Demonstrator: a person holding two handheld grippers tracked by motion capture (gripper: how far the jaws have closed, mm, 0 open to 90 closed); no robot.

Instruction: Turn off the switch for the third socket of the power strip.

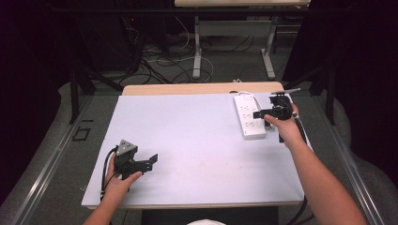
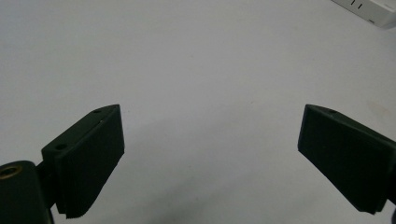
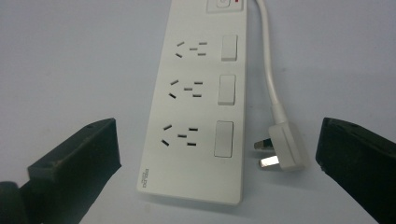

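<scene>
High view: white power strip (image 1: 248, 116) laid lengthwise at far right of bench (image 1: 187, 140), sockets up, so switches and sockets face the operator. Right hand-held gripper (image 1: 264, 113) poised over its right side, jaws spread, nothing between them; placement suits a reach for strip or plug. Left hand-held gripper (image 1: 151, 162) parked near left, well apart from strip, jaws open and empty, apparently kept clear of the work area.

Left gripper view: both jaws wide apart over bare white surface; corner of power strip (image 2: 369, 9) at far upper right, confirming standby position.

Right gripper view: jaws wide apart, framing power strip (image 3: 198, 107) from above. Plug (image 3: 285, 147) resting on bench just right of strip, prongs toward it, cable (image 3: 270, 60) curving back to strip's far end. Plug unconnected to any socket, within easy reach for pickup.
</scene>
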